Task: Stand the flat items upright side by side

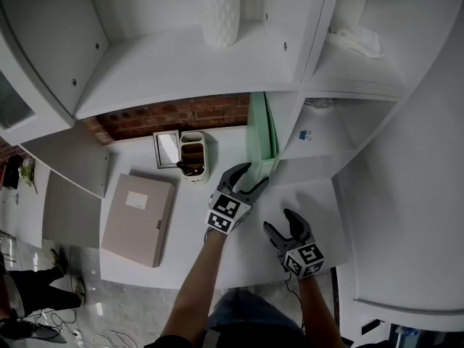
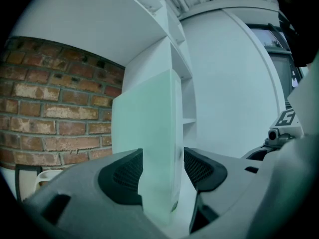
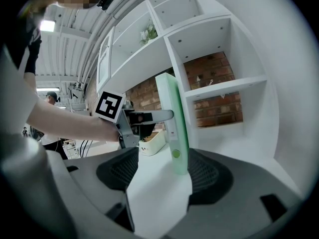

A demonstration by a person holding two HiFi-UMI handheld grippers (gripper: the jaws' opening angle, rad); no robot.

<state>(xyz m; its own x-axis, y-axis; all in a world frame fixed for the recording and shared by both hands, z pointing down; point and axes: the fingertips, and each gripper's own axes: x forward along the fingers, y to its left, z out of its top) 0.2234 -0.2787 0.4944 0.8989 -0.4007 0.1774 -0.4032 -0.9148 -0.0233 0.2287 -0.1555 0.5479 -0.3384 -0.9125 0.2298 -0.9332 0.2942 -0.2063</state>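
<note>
A pale green binder (image 1: 262, 133) stands upright on the white desk, its far side against the shelf divider. My left gripper (image 1: 255, 174) straddles its near lower corner. In the left gripper view the binder (image 2: 147, 133) fills the space between the jaws: the left pad lies against its cover and a thin gap shows at the right pad (image 2: 202, 169). My right gripper (image 1: 279, 222) hovers open and empty a little nearer to me. Its own view looks at the binder's spine (image 3: 173, 128) and the left gripper (image 3: 144, 117). A beige binder (image 1: 139, 218) lies flat at the left.
A white desk organiser (image 1: 193, 156) and a small framed mirror (image 1: 167, 148) stand at the brick back wall. A white textured vase (image 1: 219, 6) sits on the shelf above. Shelf compartments (image 1: 326, 133) rise at the right. The desk's front edge (image 1: 217, 278) is close to me.
</note>
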